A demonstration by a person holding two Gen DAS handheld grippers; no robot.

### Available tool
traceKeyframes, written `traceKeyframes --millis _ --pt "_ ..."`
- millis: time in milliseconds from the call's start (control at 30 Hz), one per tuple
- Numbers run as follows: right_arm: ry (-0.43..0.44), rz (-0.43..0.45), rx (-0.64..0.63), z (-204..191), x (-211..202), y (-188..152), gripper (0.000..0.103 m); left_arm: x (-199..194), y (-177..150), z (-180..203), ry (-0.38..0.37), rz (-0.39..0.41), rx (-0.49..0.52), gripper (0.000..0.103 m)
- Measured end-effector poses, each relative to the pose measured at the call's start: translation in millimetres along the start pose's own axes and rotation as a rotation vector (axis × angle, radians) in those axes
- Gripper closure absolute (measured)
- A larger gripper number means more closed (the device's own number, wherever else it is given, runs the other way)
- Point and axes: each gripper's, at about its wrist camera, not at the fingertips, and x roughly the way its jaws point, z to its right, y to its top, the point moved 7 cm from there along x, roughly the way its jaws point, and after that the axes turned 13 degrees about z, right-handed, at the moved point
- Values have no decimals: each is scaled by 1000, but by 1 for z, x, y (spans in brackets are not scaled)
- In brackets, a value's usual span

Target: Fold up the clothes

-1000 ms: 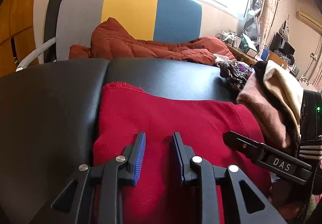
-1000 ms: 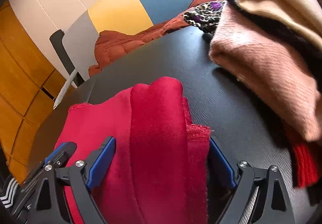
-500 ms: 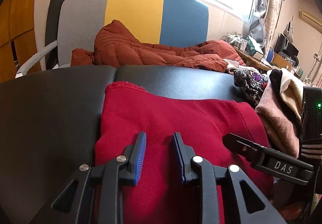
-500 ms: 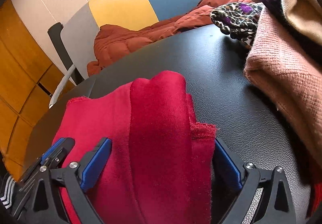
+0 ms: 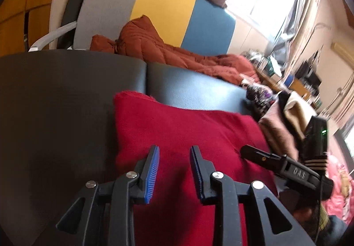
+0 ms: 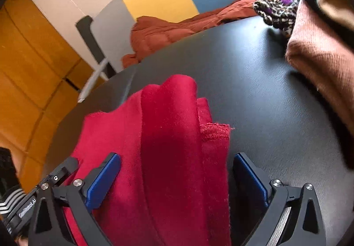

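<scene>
Right now red garment (image 6: 168, 157) lies between the spread right hand-held gripper (image 6: 177, 177), unpinched

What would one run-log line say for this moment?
task: fold clothes | red garment: on black table | left tongs: open, empty | right tongs: open, astride fold

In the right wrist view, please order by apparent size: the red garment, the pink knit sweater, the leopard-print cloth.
1. red garment, though it lies nearest the camera, which enlarges it
2. pink knit sweater, cut off by the frame edge
3. leopard-print cloth, farthest away
</scene>
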Motion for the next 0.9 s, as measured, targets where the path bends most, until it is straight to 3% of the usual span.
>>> traceKeyframes --millis 167,400,733,800,867,900 --pt "101 17 -8 -2 -34 -2 0 -27 -13 -39 -78 -52 -127 67" --pt "252 -108 39 18 -48 -21 0 -25 -25 -54 -196 -100 -334 52" --pt "511 -213 -84 -10 -29 -36 0 14 -28 -17 -196 -146 -194 42" --pt "545 -230 -121 -15 -30 -42 5 16 -30 -11 -175 -149 -162 42" --pt "544 -252 -147 -17 -25 -47 31 17 -32 -8 -161 -147 -157 43" --pt "541 -259 -154 -17 -24 -48 33 16 -33 -9 -157 -140 -157 48"
